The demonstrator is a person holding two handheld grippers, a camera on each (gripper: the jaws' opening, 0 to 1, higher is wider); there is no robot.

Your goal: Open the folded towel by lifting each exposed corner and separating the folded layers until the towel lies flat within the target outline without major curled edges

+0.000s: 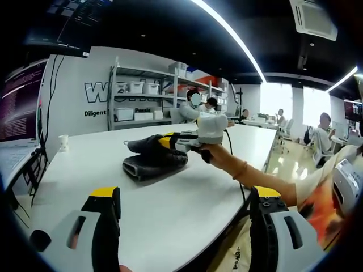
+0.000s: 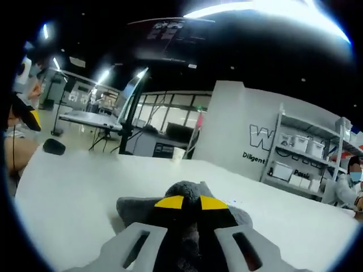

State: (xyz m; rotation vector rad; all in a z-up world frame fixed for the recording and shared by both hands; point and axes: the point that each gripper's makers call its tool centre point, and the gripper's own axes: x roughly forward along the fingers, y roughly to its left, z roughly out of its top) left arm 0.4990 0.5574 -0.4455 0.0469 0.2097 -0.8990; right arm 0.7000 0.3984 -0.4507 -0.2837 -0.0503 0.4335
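Towel pinched by the right tongs, left tongs waiting wide.

Towel (image 1: pixel 154 158) lies dark and still folded in a thick bundle near the middle of the white bench (image 1: pixel 187 209); I see no target outline on the surface. The right tongs (image 1: pixel 168 141) reach in from the person's side and close on an upper layer, which rises as a bunched flap above the rest. In the right gripper view their yellow-tipped jaws meet over a hump of grey cloth (image 2: pixel 190 195), so the grip looks meant to peel that layer off. The left tongs (image 1: pixel 184 204) hang well short of the towel, jaws wide apart and holding nothing, likely kept clear until a second corner shows.
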